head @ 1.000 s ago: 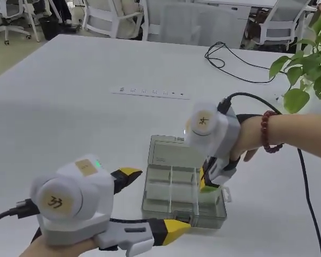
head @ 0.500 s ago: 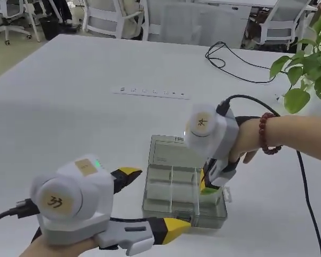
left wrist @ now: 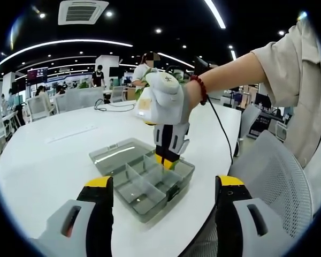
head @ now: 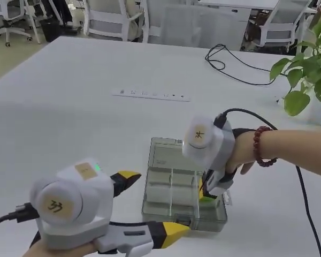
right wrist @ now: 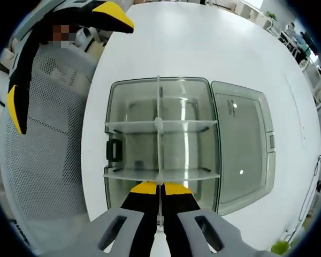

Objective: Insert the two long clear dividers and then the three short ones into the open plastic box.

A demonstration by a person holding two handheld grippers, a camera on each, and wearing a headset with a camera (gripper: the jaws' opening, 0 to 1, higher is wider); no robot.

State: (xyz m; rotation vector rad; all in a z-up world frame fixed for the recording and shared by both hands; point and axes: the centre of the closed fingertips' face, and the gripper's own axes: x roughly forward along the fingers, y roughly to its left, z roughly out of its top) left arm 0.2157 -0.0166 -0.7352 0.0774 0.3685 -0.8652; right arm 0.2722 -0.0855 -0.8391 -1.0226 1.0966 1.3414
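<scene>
White counter (head: 69, 107) — open plastic box (head: 150, 204) near its front edge, lid flat on the far side. Left gripper (head: 152, 202) jaws spread wide, empty, just beside the box's front-left corner. Right gripper (right wrist: 159, 187) at the box's right end — pinching a clear divider (right wrist: 159, 107) that stands lengthwise in the tray.

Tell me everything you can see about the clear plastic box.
The plastic box is clear, greyish and rectangular, and sits flat on the white table. Its hinged lid lies open beside it; a dark latch is on the opposite wall. Clear dividers cross inside, and the right gripper is shut on one divider.
</scene>
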